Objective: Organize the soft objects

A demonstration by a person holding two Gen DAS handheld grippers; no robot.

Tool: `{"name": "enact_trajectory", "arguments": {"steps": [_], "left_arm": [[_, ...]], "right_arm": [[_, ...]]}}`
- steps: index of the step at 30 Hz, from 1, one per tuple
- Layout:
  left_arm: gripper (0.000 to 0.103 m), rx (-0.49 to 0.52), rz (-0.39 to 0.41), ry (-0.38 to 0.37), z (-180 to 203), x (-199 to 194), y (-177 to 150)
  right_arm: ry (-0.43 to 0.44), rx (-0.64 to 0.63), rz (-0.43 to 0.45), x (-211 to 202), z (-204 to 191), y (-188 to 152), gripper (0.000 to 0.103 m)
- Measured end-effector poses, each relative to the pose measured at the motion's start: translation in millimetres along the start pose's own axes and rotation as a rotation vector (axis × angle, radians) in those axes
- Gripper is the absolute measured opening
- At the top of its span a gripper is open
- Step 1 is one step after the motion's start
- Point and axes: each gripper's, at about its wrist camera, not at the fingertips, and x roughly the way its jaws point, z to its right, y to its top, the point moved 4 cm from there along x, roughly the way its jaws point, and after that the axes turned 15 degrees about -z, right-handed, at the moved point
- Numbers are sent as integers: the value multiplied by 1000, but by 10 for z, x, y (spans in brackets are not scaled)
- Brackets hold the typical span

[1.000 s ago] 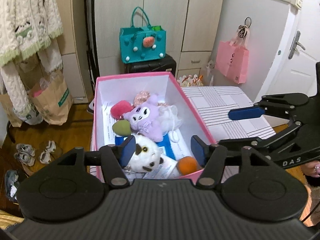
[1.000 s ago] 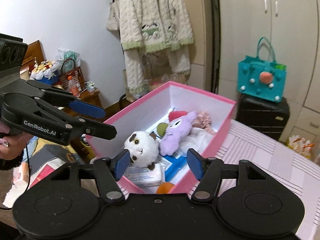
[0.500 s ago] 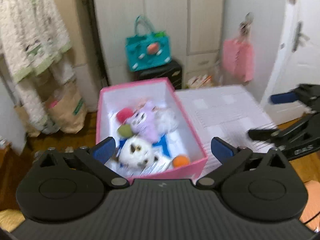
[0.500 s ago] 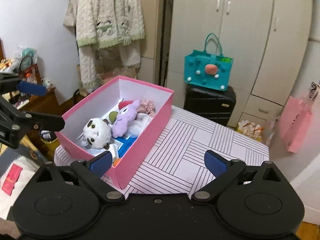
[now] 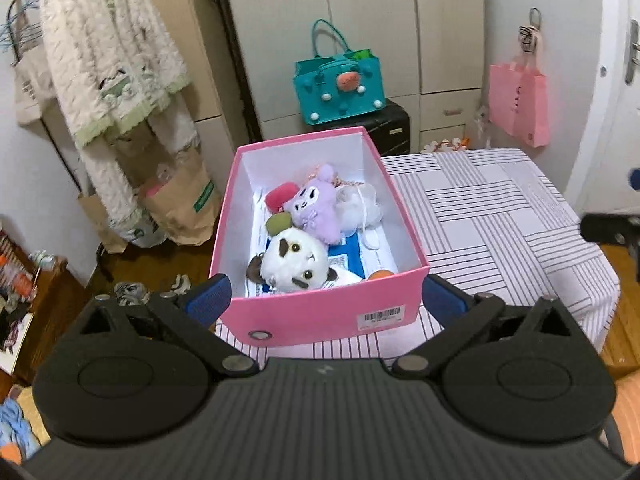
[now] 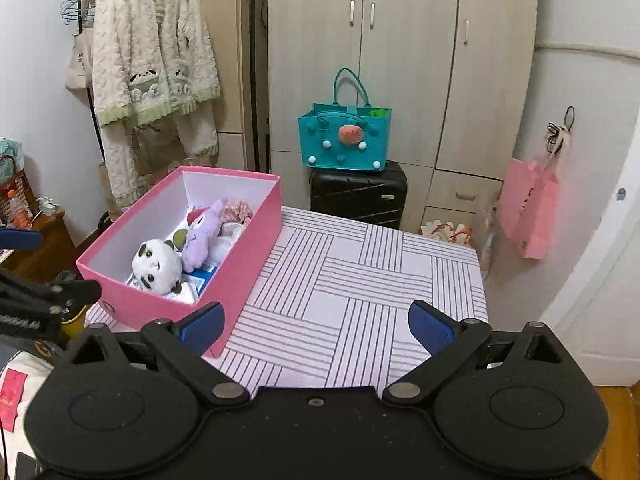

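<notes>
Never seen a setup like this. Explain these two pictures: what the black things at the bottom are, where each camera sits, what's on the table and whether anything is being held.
There is no robot here: a person holds a two-finger tool in each hand, and a small camera on each tool looks forward along its fingers. The black shapes with blue pads are those tools: the left gripper in one picture, the right gripper in the other. Both stand wide open and hold nothing.

On the striped tablecloth sits a pink box. Inside lie soft toys: a white panda plush, a purple plush, a few smaller ones, and some papers beneath them. The rest of the cloth in view is bare.
</notes>
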Motion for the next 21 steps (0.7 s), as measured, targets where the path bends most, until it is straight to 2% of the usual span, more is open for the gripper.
{"name": "enact_trajectory", "arguments": {"steps": [3, 8, 15, 21], "left_arm": [[103, -37, -11, -7, 2, 65, -26], [103, -64, -27, -42, 35, 124, -78], [103, -62, -37, -58, 115, 160, -143], [103, -5, -14, -44, 231, 115, -195]], "right_arm": [[-12, 18, 14, -29, -21, -112, 100], [30, 50, 22, -42, -46, -204, 100], [-35, 48, 13, 1, -123, -268, 100], [-71, 71, 14, 26, -138, -301, 100]]}}
